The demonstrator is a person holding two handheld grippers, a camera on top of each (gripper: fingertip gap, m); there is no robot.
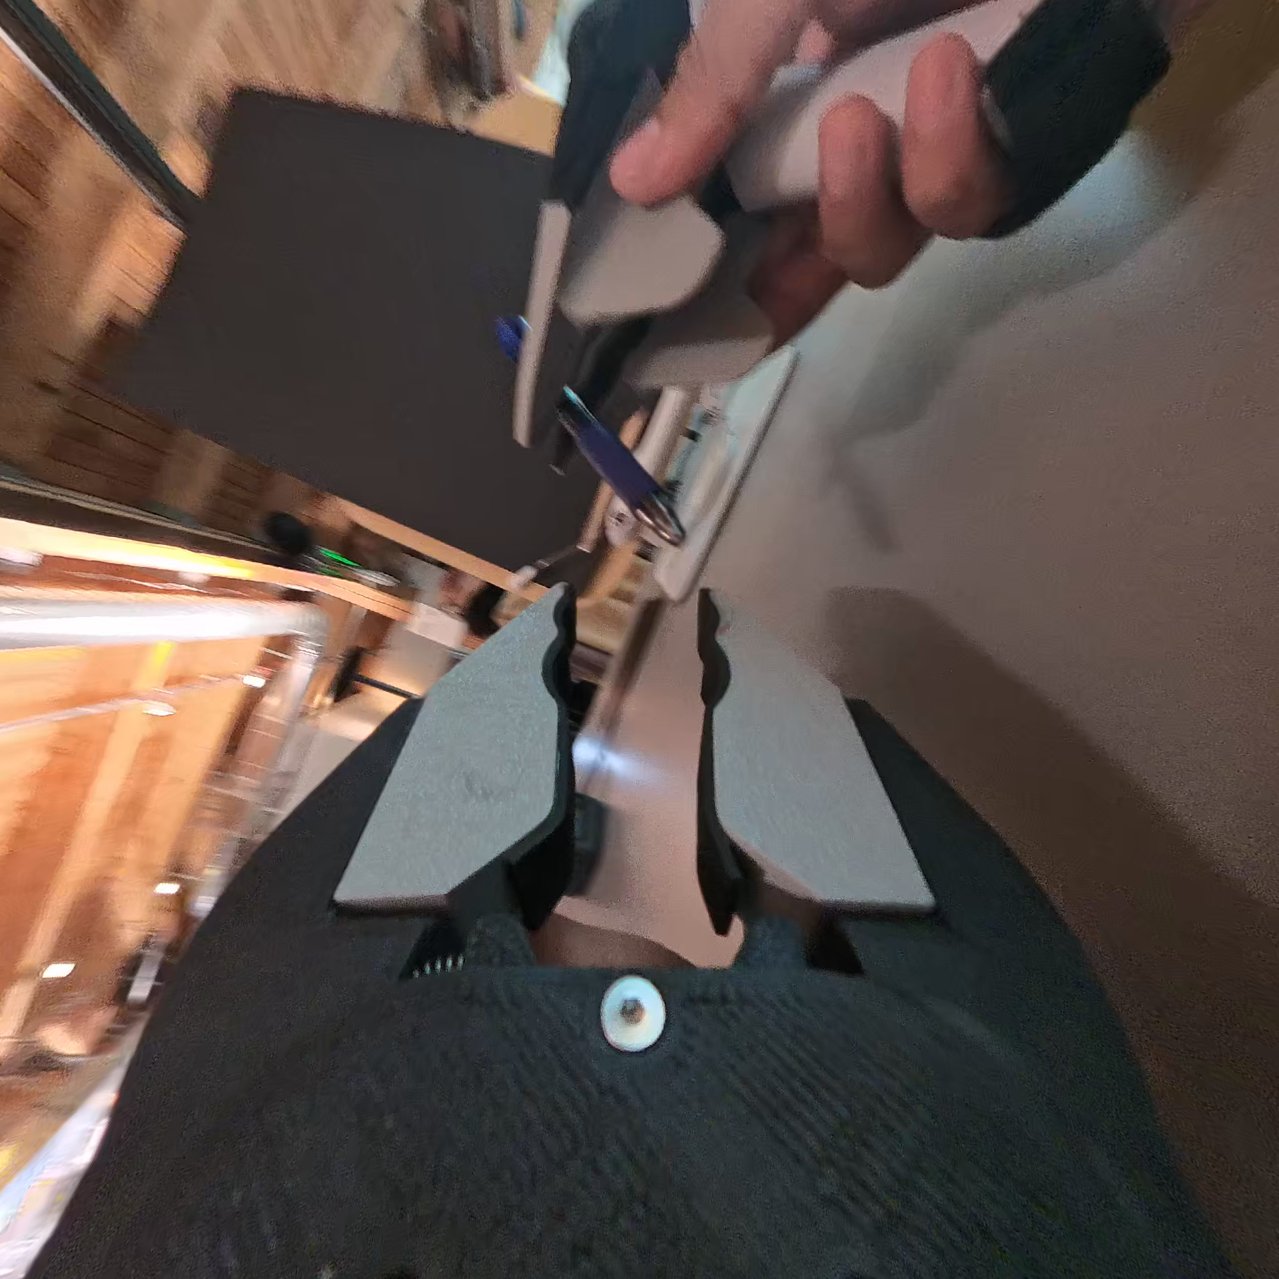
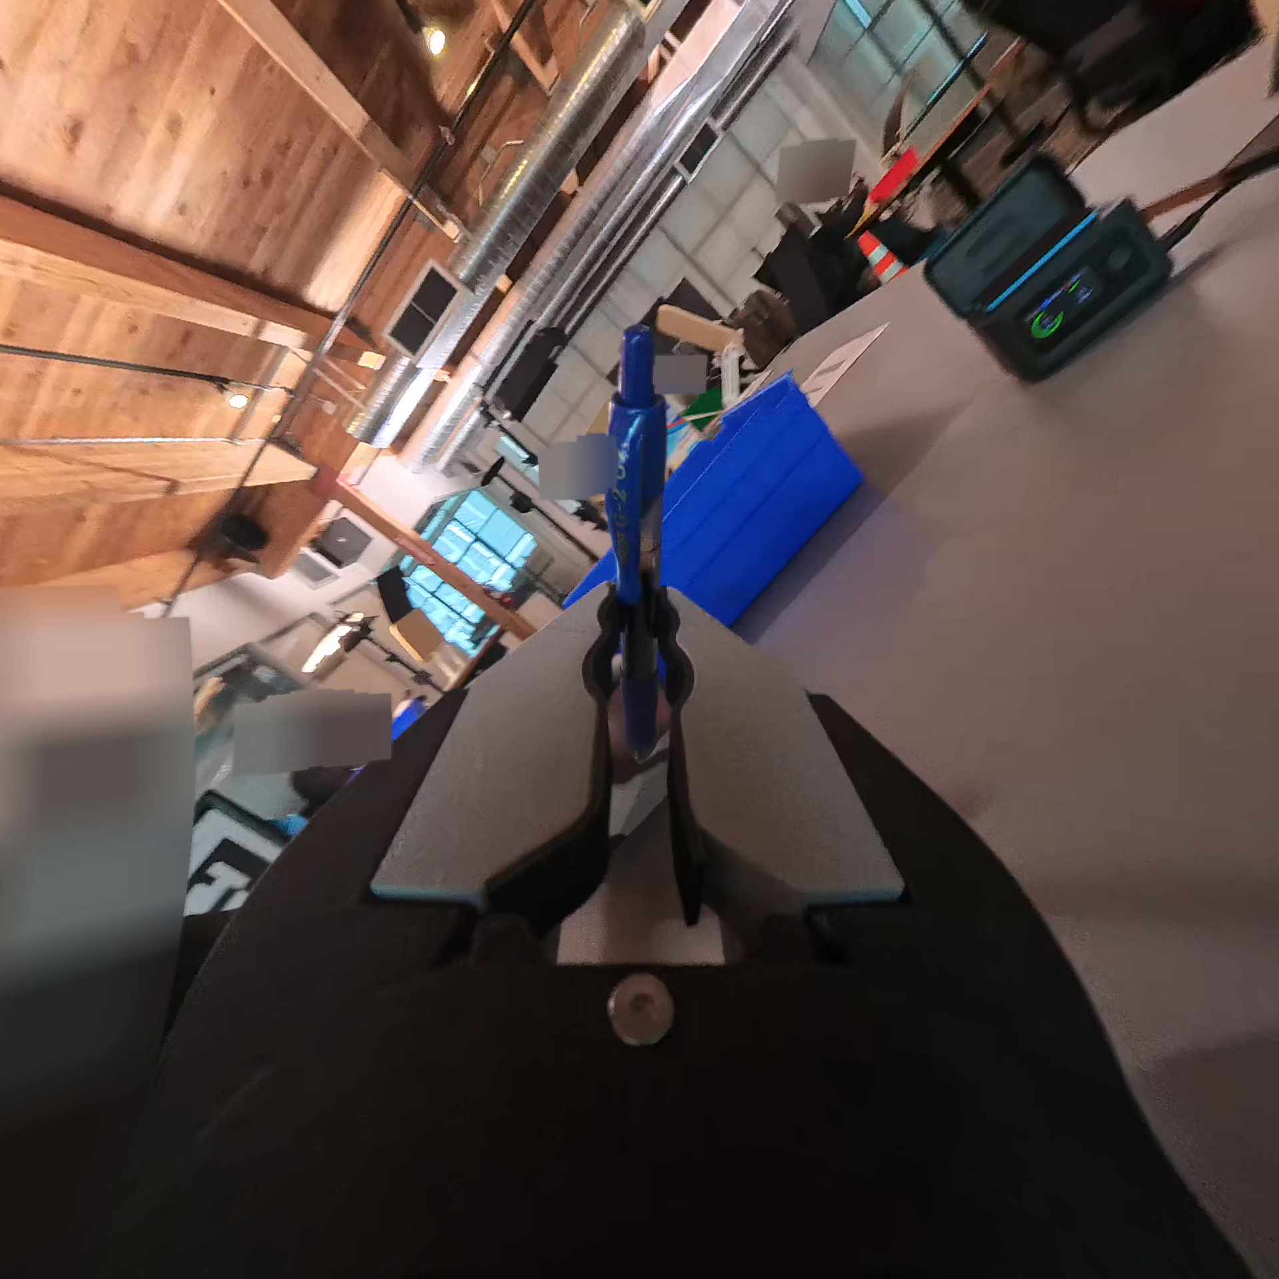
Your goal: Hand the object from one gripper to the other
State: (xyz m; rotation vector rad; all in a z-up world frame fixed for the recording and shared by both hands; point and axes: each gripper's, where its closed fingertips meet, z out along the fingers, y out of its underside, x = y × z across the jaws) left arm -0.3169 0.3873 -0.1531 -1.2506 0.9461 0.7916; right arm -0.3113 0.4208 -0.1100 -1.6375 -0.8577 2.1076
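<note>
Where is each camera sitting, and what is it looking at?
Left wrist view: sits on the left gripper, looking forward between its open fingers at the right gripper with the blue pen, a person's hand holding it, and a dark board.
Right wrist view: sits on the right gripper, looking past the clamped pen across a grey table with a blue bin, toward a wooden ceiling.
Shared: the pen and right gripper.
</note>
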